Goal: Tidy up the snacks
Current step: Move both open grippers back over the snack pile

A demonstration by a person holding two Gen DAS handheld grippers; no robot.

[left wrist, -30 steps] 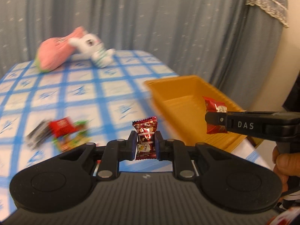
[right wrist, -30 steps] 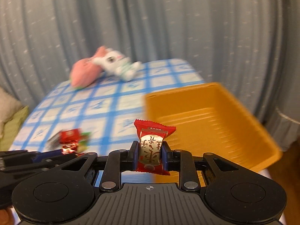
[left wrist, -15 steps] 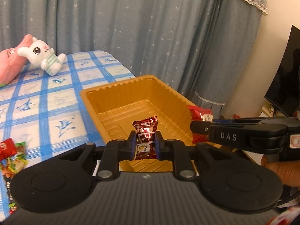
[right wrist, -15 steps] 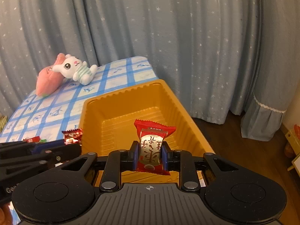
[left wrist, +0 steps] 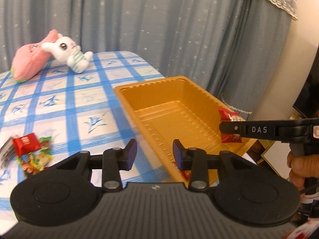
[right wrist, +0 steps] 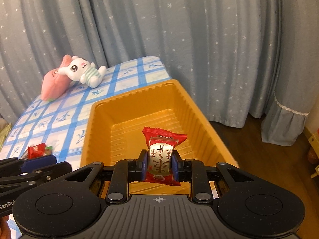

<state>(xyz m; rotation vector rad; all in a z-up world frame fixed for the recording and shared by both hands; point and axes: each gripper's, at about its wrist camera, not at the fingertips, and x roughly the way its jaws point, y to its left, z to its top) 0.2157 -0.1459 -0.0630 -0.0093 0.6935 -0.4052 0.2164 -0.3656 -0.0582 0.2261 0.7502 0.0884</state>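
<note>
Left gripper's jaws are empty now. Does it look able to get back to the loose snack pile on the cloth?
Probably yes. The left gripper, jaws opening with nothing between them, has only bare tablecloth between it and the snack pile; the tray sits off to the other side.

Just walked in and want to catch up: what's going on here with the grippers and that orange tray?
A person is sorting wrapped snacks into the orange tray with two hand-held grippers. The left gripper is opening its jaws by the tray's near corner with nothing between them; a red scrap shows just under its right finger, possibly a snack. The right gripper grips a red snack packet above the tray. More snacks sit in a pile on the blue checked tablecloth.
</note>
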